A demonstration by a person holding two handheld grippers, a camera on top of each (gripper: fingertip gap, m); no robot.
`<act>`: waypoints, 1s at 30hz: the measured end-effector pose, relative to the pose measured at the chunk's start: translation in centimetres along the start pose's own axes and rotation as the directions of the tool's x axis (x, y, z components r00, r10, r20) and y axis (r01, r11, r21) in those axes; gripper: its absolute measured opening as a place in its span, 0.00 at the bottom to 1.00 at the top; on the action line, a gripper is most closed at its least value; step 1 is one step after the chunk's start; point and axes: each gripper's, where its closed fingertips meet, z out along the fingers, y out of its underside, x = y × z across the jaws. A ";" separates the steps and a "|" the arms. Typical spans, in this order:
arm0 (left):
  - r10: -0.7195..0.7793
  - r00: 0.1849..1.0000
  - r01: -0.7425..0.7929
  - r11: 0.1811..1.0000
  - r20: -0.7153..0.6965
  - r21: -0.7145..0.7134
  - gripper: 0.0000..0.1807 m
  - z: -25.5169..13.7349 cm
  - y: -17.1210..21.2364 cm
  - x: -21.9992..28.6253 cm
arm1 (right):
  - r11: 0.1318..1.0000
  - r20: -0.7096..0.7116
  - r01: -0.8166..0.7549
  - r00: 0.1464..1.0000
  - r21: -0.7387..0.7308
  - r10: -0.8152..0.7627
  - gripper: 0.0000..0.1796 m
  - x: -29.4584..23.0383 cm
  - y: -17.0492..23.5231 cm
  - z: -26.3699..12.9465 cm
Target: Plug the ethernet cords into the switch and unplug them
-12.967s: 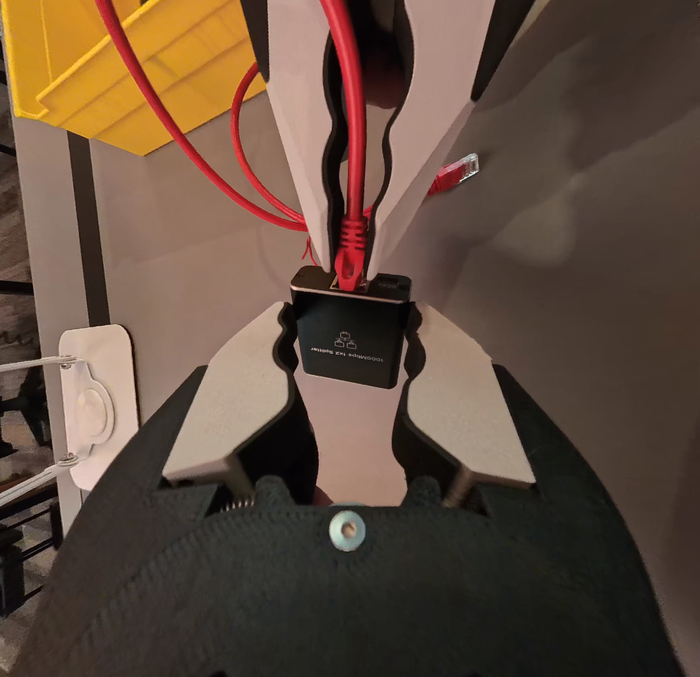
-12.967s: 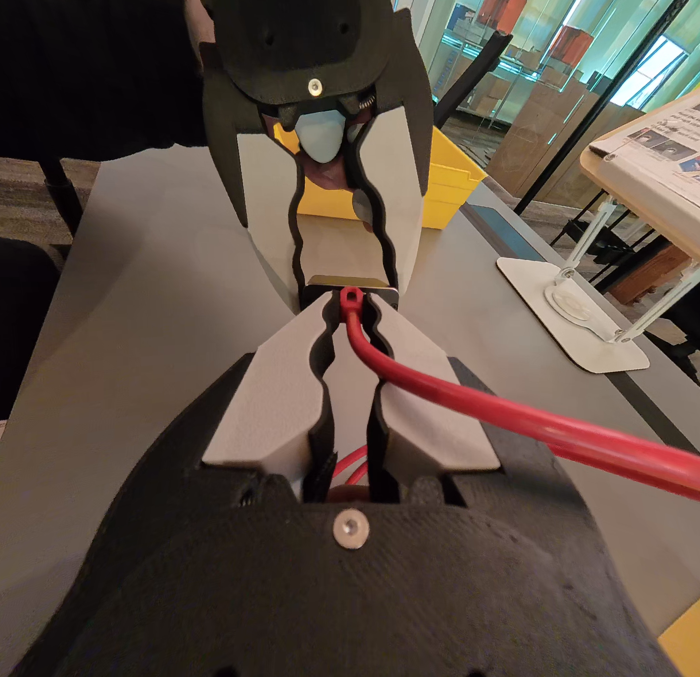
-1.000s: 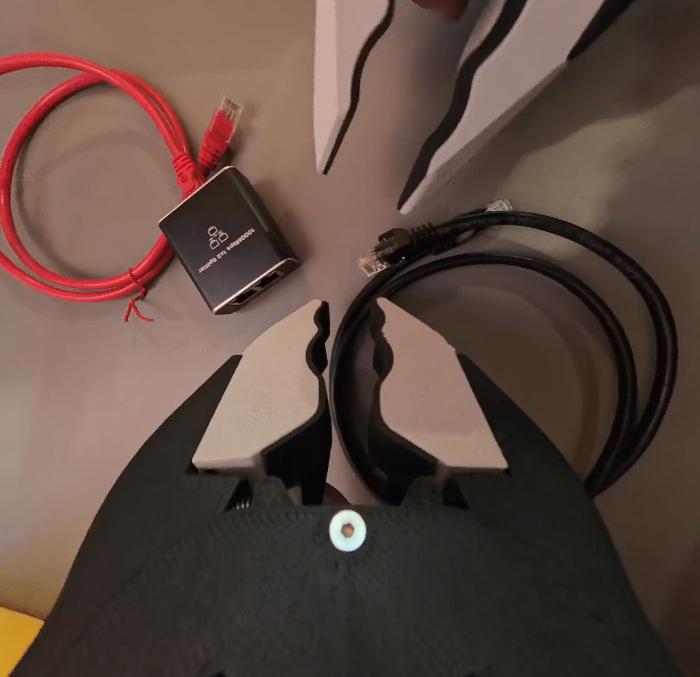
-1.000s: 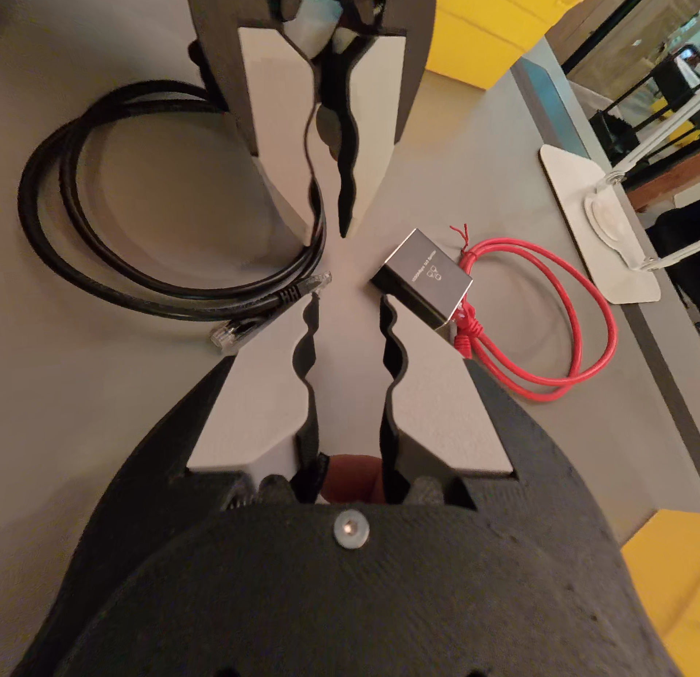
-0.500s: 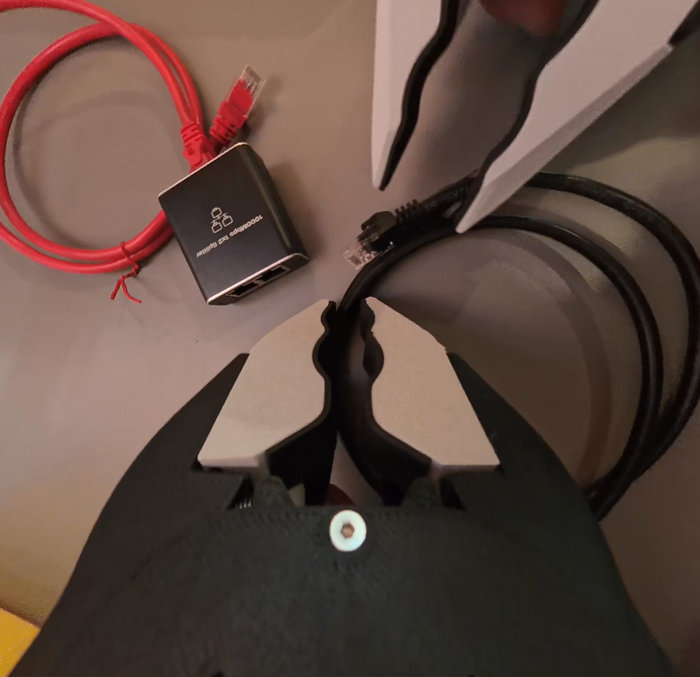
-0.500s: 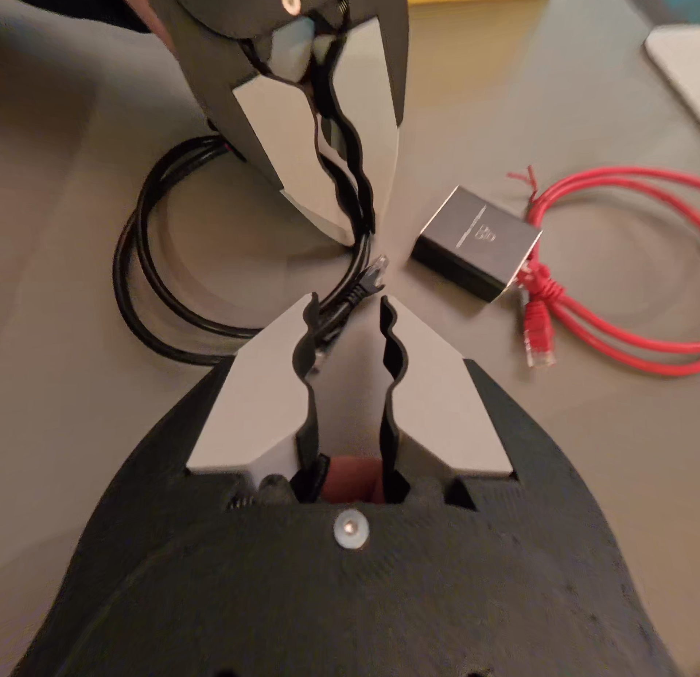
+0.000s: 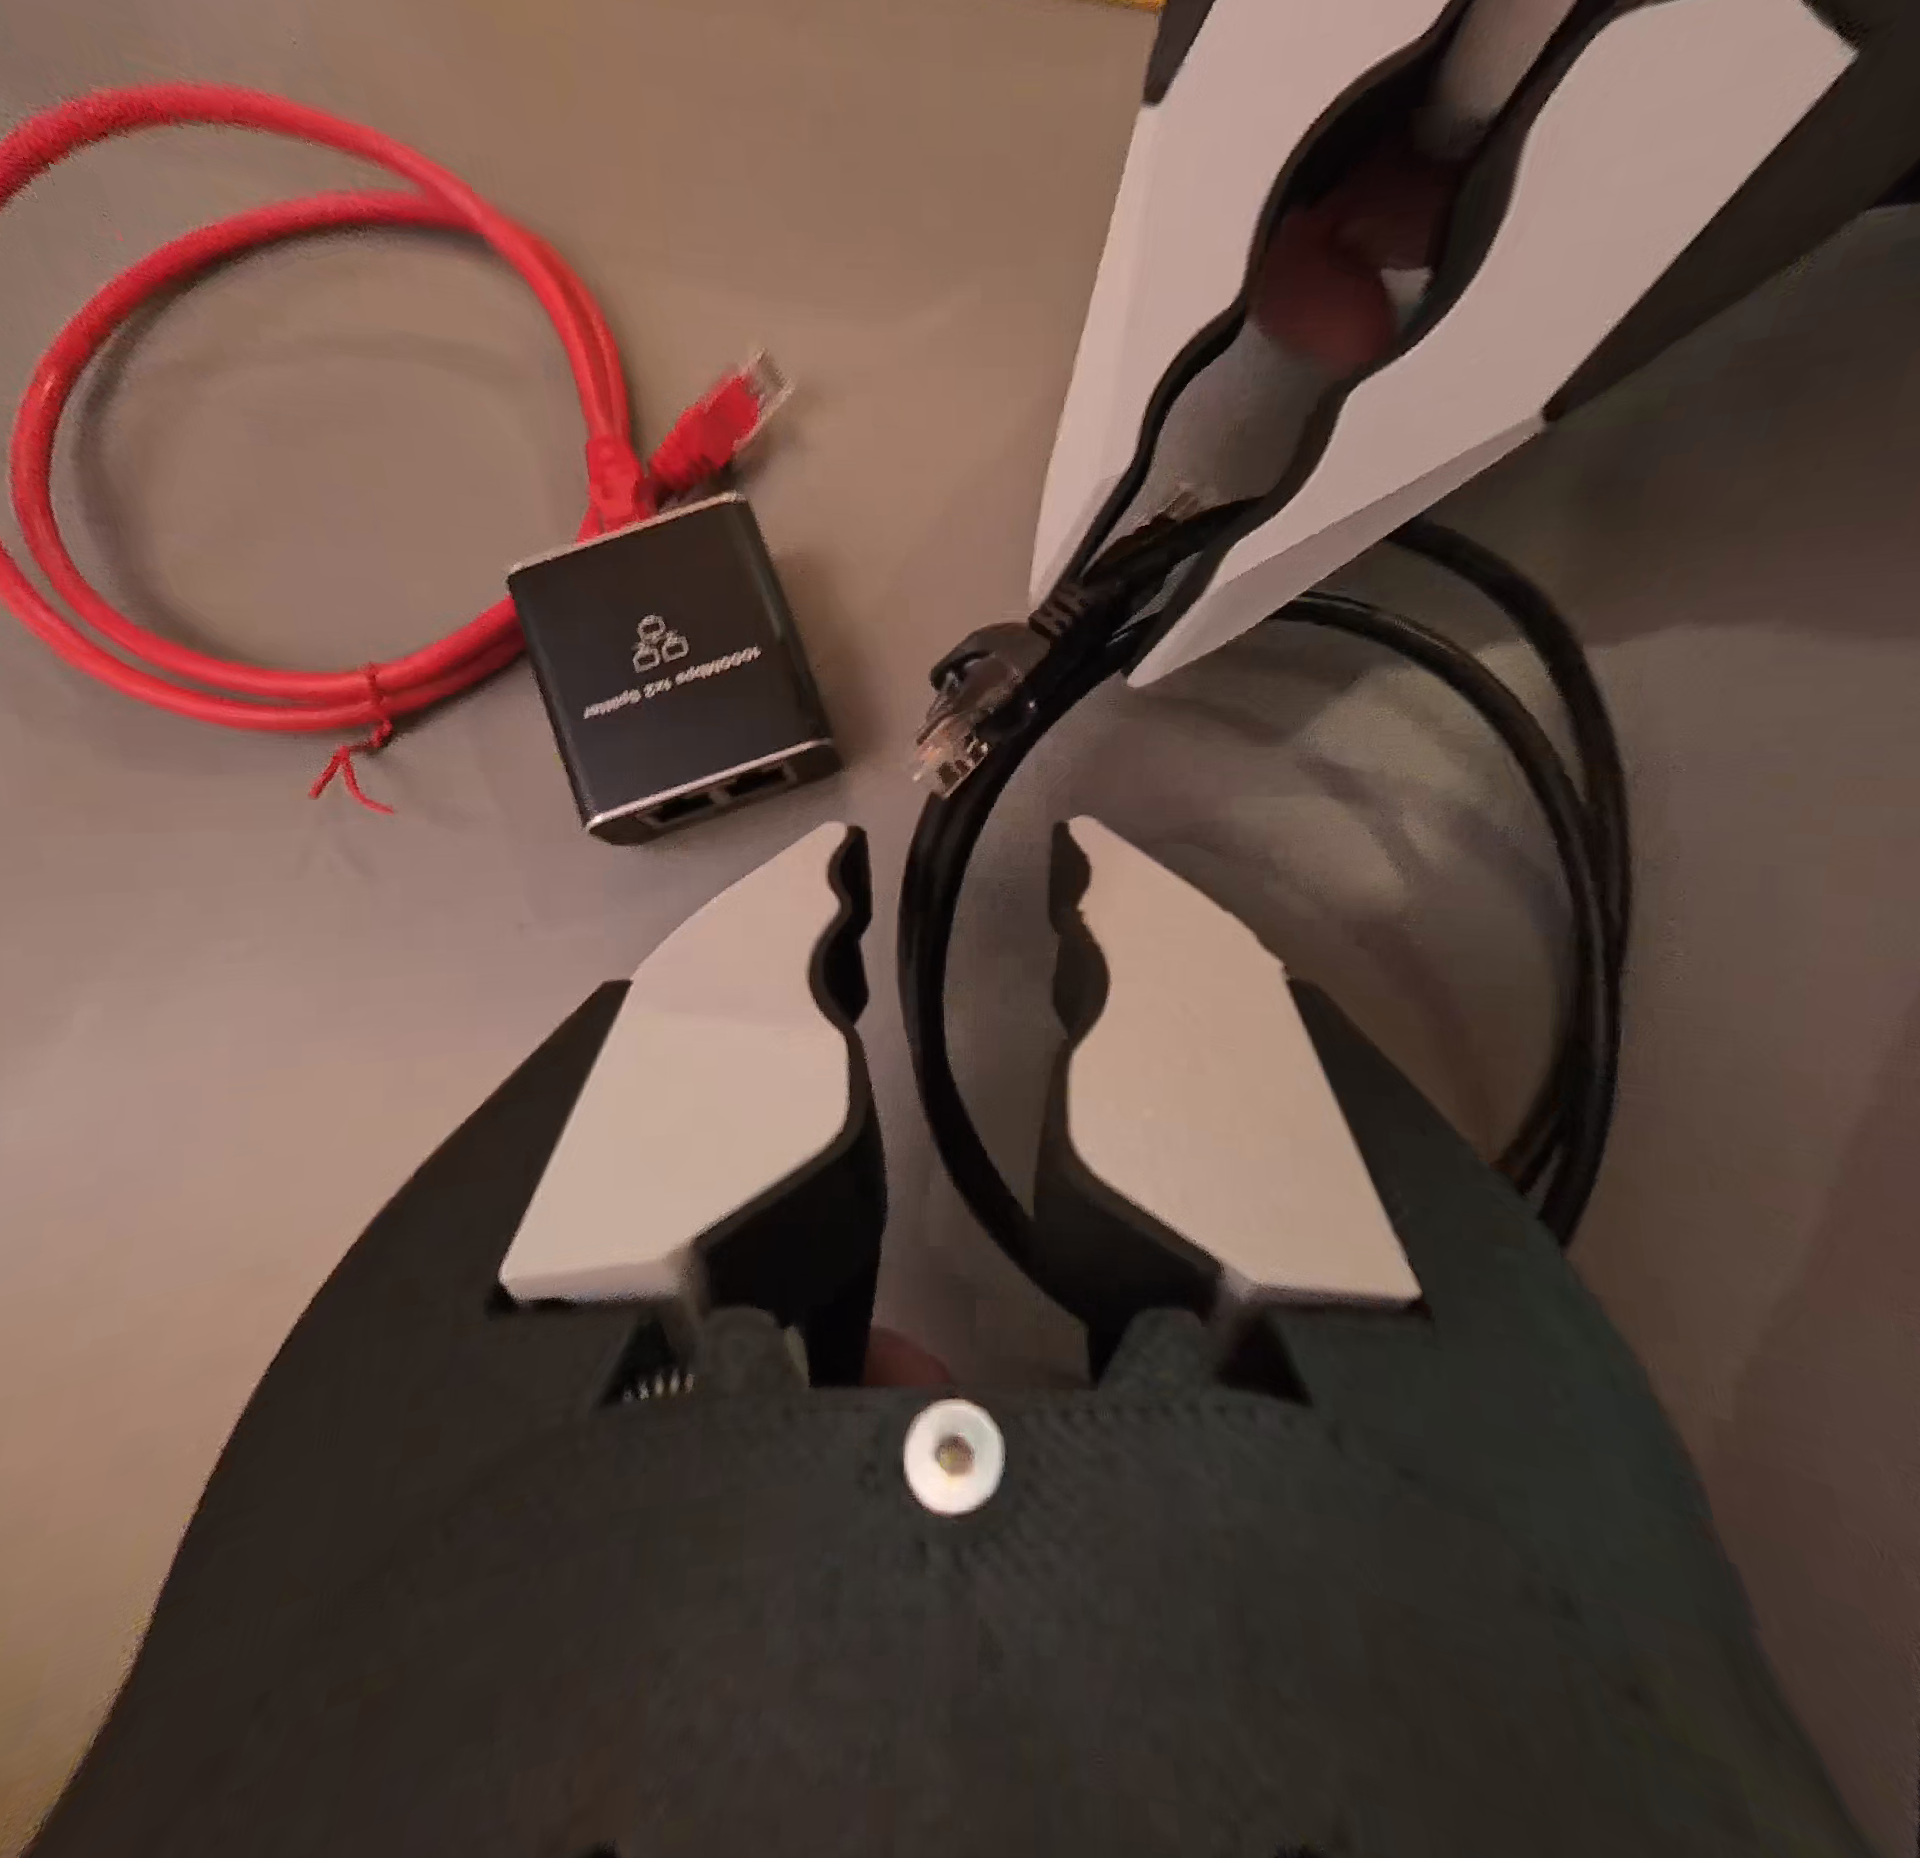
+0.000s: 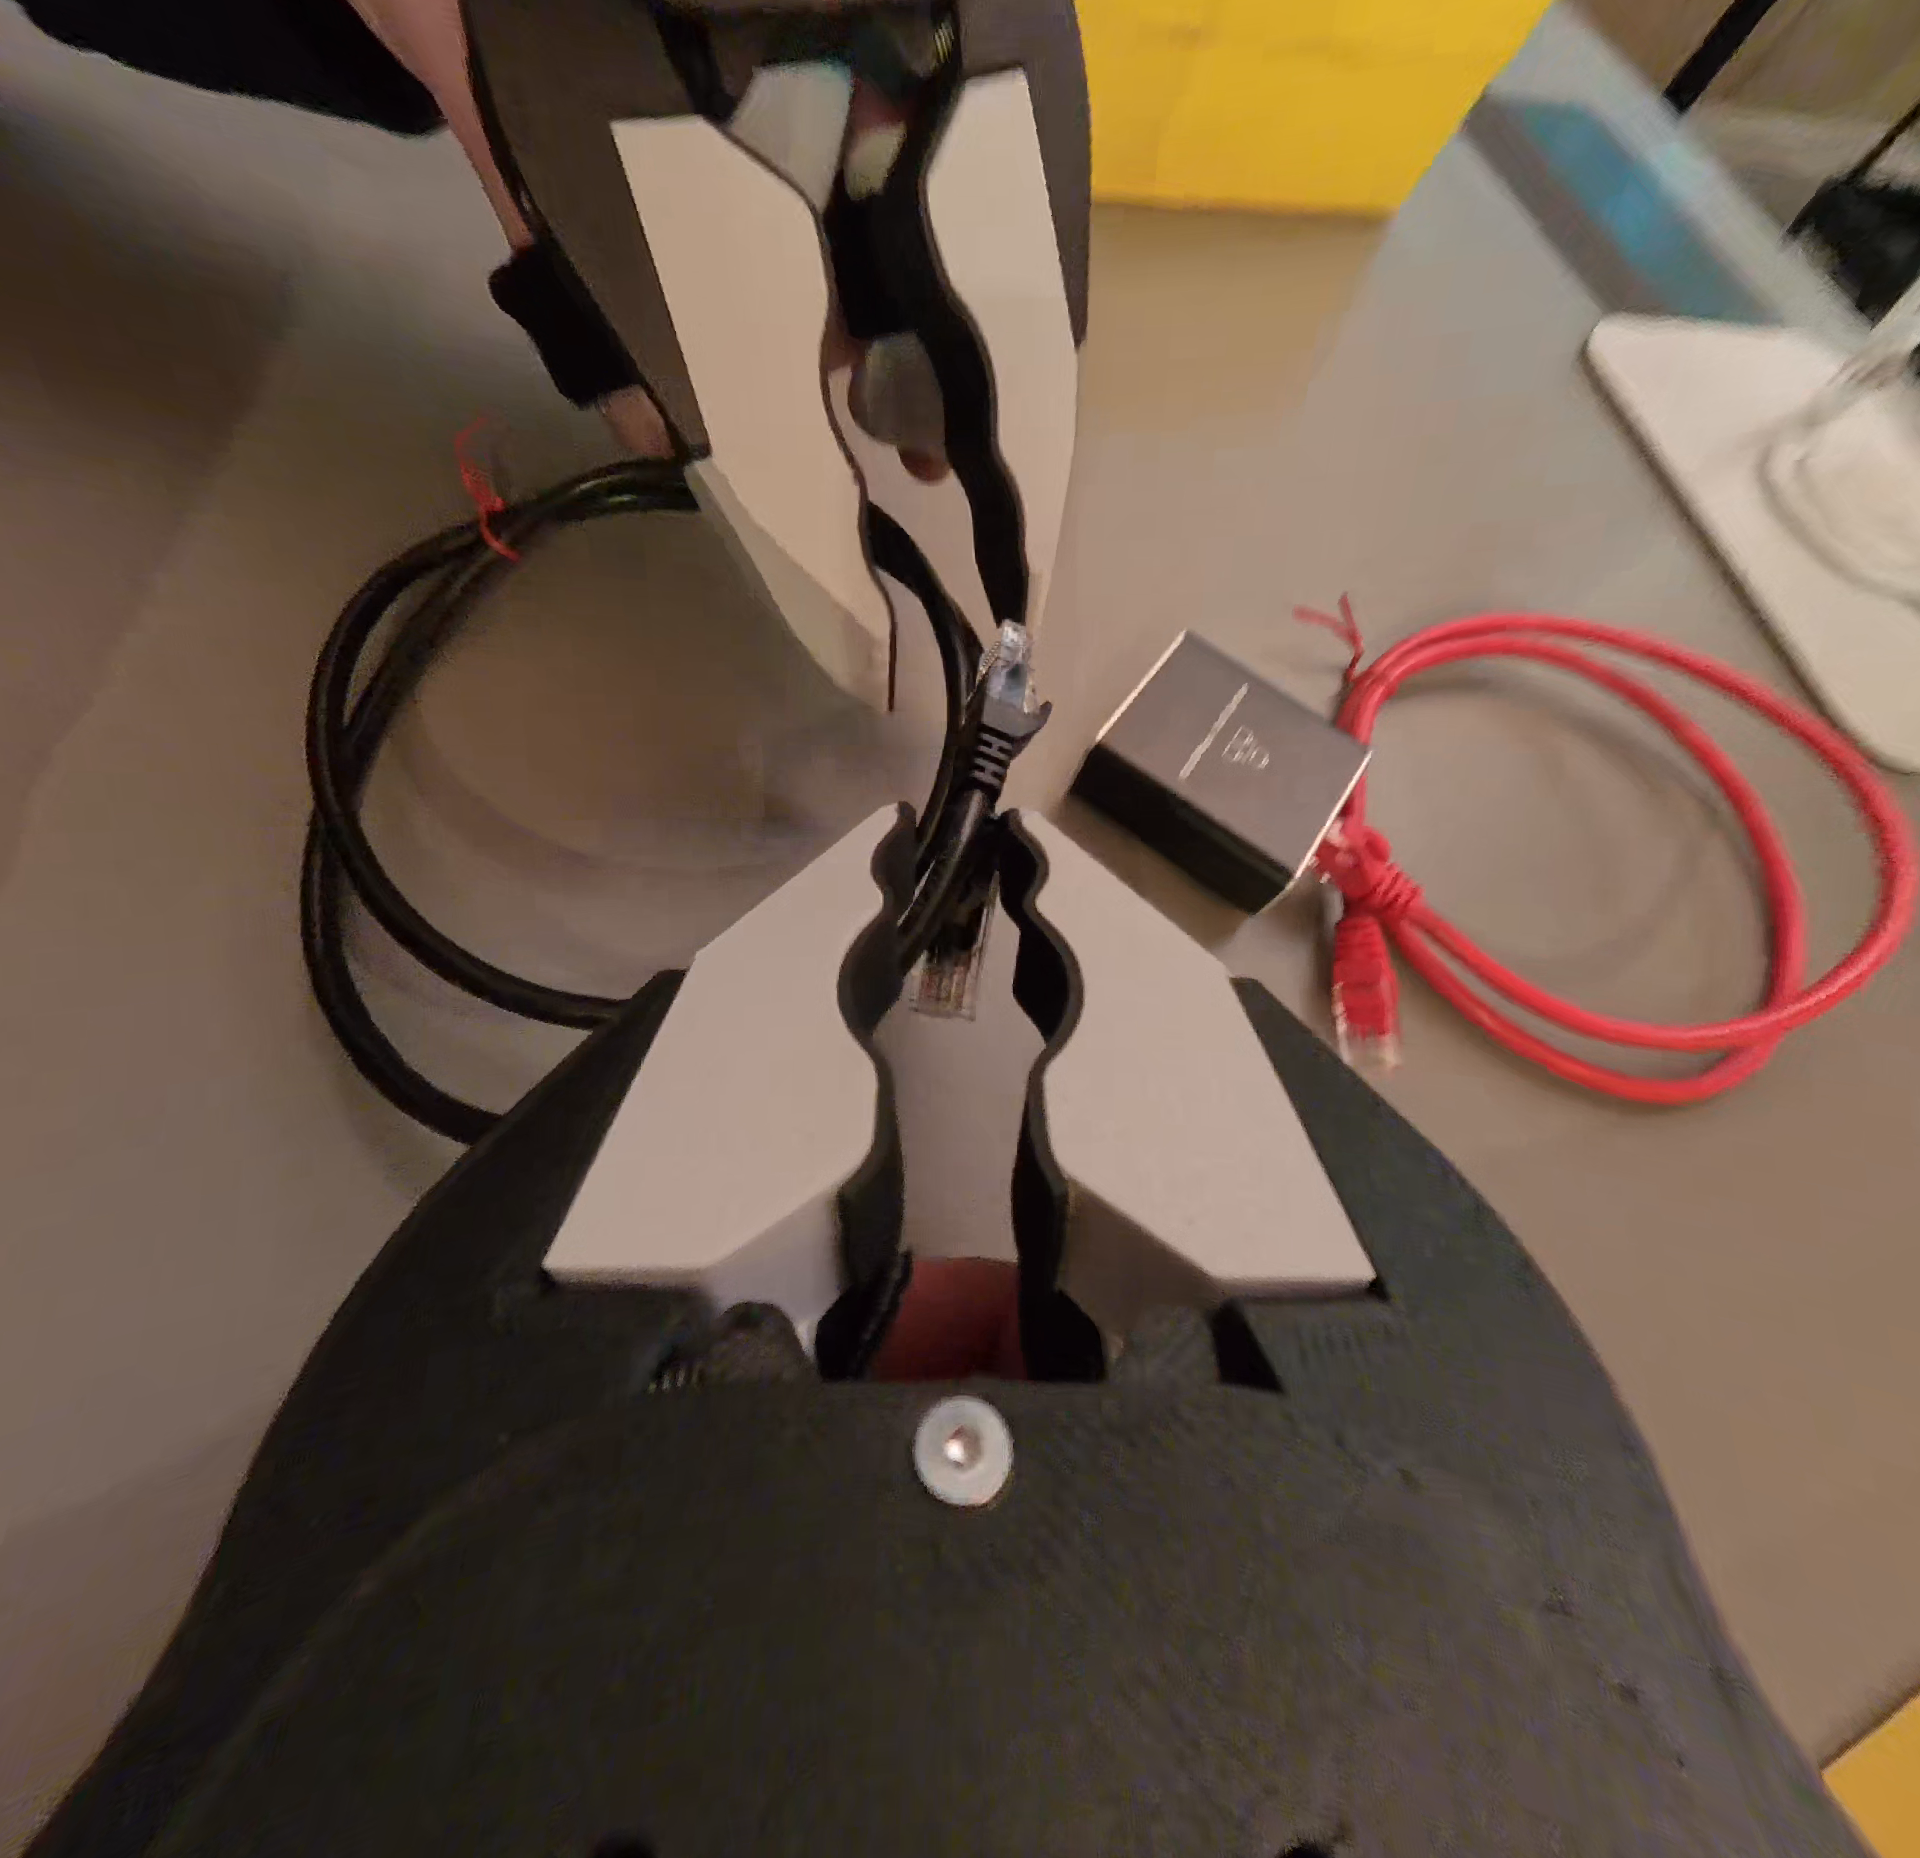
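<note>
Our right hand-held gripper [image 8: 951, 826] is pinched nearly closed on the black ethernet cord [image 7: 1049, 629] just behind its plug, whose clear tip juts out past the fingertips. Our left hand-held gripper [image 7: 956, 842] is parted narrowly and grips nothing; a loop of the black cord passes between its fingers untouched. The black switch [image 7: 670, 670] lies on the grey worktop [image 7: 260, 977] to the left, the coiled red ethernet cord [image 7: 312, 665] just beside its far end.
</note>
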 end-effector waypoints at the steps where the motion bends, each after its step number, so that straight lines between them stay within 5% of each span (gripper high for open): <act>1: 0.009 1.000 -0.009 1.000 -0.006 0.011 0.19 -0.1 -0.3 0.1 | 0.999 -0.013 0.033 0.999 0.034 -0.032 0.07 0.1 -0.7 -0.3; 11: -0.153 0.902 0.226 0.964 -0.403 0.140 0.25 -3.7 -2.2 2.6 | 0.916 -0.166 0.364 0.927 0.169 -0.338 0.01 -1.0 -5.0 -2.3; 18: -0.091 0.914 0.154 0.979 -0.395 0.130 0.22 -2.5 -1.6 3.5 | 0.911 -0.181 0.389 0.914 0.139 -0.363 0.01 -0.9 -4.7 -2.2; 26: -0.184 0.897 0.325 0.891 -0.403 0.318 0.17 -3.4 -5.5 2.5 | 0.888 -0.281 0.459 0.855 0.018 -0.436 0.01 0.7 -3.8 -1.8; 30: -0.267 0.893 0.378 0.882 -0.363 0.281 0.09 -2.5 -5.2 1.6 | 0.871 -0.310 0.490 0.823 -0.035 -0.475 0.01 1.1 -3.5 -1.6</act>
